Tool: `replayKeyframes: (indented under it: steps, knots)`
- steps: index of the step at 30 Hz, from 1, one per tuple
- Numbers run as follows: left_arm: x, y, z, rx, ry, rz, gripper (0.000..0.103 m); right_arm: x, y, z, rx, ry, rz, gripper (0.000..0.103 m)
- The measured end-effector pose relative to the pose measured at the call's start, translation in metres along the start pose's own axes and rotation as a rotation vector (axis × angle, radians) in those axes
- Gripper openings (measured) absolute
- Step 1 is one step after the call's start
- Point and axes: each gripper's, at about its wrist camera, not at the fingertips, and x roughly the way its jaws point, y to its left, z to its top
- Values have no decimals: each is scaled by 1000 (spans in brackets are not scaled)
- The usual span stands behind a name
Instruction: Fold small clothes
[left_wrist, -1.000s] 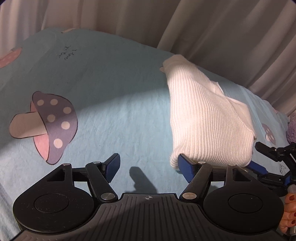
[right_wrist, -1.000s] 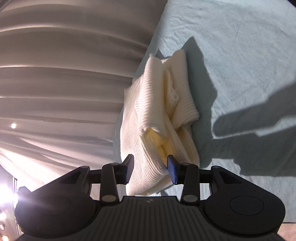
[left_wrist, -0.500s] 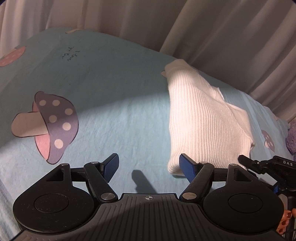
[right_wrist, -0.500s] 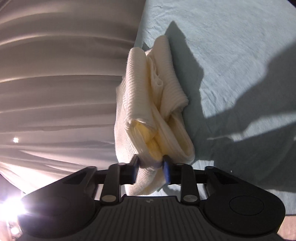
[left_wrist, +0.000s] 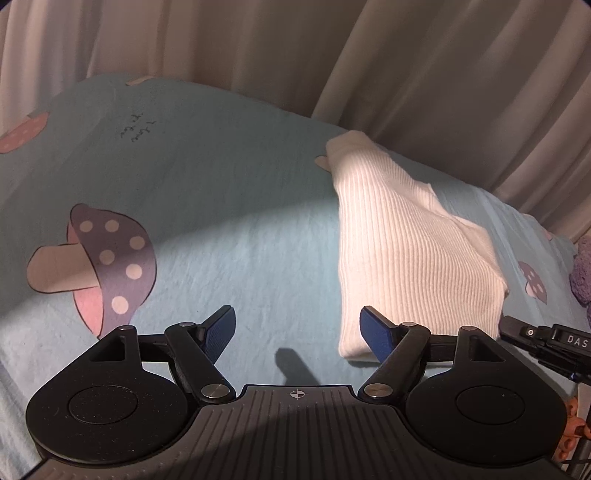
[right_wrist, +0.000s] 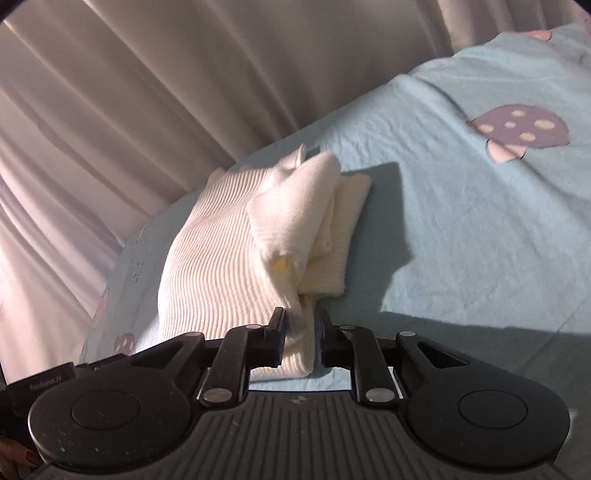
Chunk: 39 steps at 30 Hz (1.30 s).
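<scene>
In the left wrist view, the left gripper (left_wrist: 297, 328) hangs over a light blue bed sheet (left_wrist: 229, 206) with its fingers spread wide and nothing between them. The white ribbed garment (left_wrist: 410, 251) lies folded on the sheet, its near corner just behind the right-hand blue pad; contact there cannot be made out. A mushroom print (left_wrist: 99, 258) sits well to the left, and curtains (left_wrist: 406, 74) hang behind. At the right edge the other tool is cut off.

In the right wrist view, the right gripper (right_wrist: 300, 328) has its fingers pinched on the garment's (right_wrist: 221, 266) near edge, having eased slightly apart just now. The layers bunch up behind the grip, hiding how many are caught.
</scene>
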Motion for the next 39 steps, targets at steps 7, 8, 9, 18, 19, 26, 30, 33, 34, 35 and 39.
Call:
replayKeyframes:
  steps: [7, 8, 9, 18, 19, 26, 30, 33, 34, 35, 39]
  knots:
    - [16, -16, 34, -44, -89, 56, 80, 47, 64, 29, -130, -68, 89, 21]
    - [19, -20, 40, -57, -115, 75, 80, 62, 76, 30, -165, -63, 84, 21]
    - [23, -24, 48, -74, -139, 98, 81, 78, 85, 32, -187, -56, 83, 21]
    - [92, -84, 83, -75, -301, 94, 83, 132, 76, 36, -218, -216, -136, 21]
    - [102, -90, 82, -57, -297, 82, 84, 131, 71, 36, -213, -233, -165, 21]
    - [145, -91, 71, -41, -204, 142, 87, 128, 47, 40, -186, -271, -234, 22]
    - [150, -87, 75, -45, -176, 142, 90, 131, 52, 40, -222, -266, -260, 22]
    - [151, -84, 73, -57, -167, 132, 90, 131, 52, 39, -225, -267, -265, 22]
    - [150, -83, 73, -62, -165, 130, 90, 131, 53, 39, -228, -268, -268, 22]
    - [151, -83, 75, -63, -163, 128, 90, 130, 54, 38, -233, -268, -272, 22]
    - [156, -81, 80, -61, -157, 123, 91, 131, 53, 39, -231, -265, -273, 22]
